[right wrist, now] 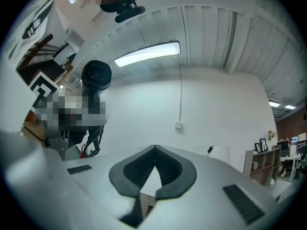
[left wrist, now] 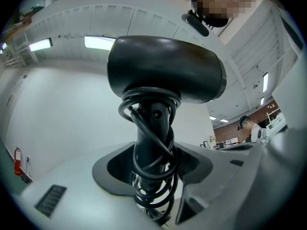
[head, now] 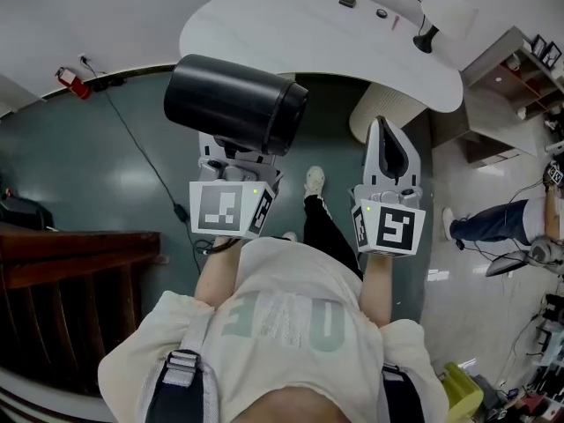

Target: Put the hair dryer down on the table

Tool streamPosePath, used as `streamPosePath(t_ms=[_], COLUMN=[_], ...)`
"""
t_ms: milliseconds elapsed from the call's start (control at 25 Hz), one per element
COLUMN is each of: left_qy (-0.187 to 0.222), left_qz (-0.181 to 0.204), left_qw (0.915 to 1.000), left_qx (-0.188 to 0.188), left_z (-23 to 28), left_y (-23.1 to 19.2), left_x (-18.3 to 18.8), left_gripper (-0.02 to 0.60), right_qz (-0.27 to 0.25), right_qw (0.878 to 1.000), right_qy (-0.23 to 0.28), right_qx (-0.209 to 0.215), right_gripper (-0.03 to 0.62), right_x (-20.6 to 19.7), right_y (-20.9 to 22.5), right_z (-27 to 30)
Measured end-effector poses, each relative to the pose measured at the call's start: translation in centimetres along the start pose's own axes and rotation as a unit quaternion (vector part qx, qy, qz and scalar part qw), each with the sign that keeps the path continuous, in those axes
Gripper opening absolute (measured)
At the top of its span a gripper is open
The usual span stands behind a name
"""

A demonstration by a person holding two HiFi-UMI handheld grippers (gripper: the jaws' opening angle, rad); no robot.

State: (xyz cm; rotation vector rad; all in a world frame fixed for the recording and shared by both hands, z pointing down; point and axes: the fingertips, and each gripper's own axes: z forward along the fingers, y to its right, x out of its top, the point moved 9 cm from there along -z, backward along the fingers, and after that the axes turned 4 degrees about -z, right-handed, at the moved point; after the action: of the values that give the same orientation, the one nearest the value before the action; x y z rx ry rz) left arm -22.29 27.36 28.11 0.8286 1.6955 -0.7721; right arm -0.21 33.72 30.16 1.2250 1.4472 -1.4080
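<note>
The black hair dryer (head: pixel 233 104) has a fat barrel and a handle wrapped in its own black cord (left wrist: pixel 151 176). My left gripper (head: pixel 236 152) is shut on that handle, and the barrel (left wrist: pixel 165 75) stands above the jaws. It is held in the air over the dark floor, short of the white curved table (head: pixel 291 33). My right gripper (head: pixel 390 135) is beside it on the right, shut, with nothing between its fingers (right wrist: pixel 154 150). In the right gripper view the hair dryer (right wrist: pixel 96 75) shows at the left.
On the table stand a black lamp (head: pixel 427 38) and small items (head: pixel 347 1). The table's white ribbed base (head: pixel 388 104) is ahead of the right gripper. Dark wooden furniture (head: pixel 70 280) is at the left. A shelf (head: pixel 520 69) and another person (head: pixel 502 218) are at the right.
</note>
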Motion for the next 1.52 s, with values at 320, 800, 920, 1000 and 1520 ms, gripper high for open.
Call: streamPosePath(t_ms=[320,800,920,1000,1520], left_qy=[-0.008,0.001,0.005,0.004,-0.006], left_qz=[-0.003,0.006,0.007,0.007,0.016], left_qw=[0.9998,0.9989,0.9983,0.9980,0.9934], left_qx=[0.019,0.047,0.058,0.063,0.113], left_z=[2.7,15.5,19.9,22.7,37.2], left_y=[-1.4,-3.8,-4.4,-4.9,-8.7], left_x=[-1.6,-4.4,-4.5,-4.5,-7.4], left_gripper=[0.238,0.238,0.238,0.238,0.236], right_qz=[-0.014,-0.039,-0.038,-0.033,-0.028], right_qw=[0.999,0.994,0.994,0.994,0.986], right_qy=[0.018,0.048,0.050,0.051,0.063], right_qx=[0.028,0.087,0.092,0.093,0.150], right_gripper=[0.003,0.003,0.003,0.003,0.003], right_x=[-0.3,-3.0,-3.5,-3.8,-7.0], right_y=[0.6,5.6,8.3,10.1,16.0], right_z=[4.1,17.8,22.2,25.0,40.5])
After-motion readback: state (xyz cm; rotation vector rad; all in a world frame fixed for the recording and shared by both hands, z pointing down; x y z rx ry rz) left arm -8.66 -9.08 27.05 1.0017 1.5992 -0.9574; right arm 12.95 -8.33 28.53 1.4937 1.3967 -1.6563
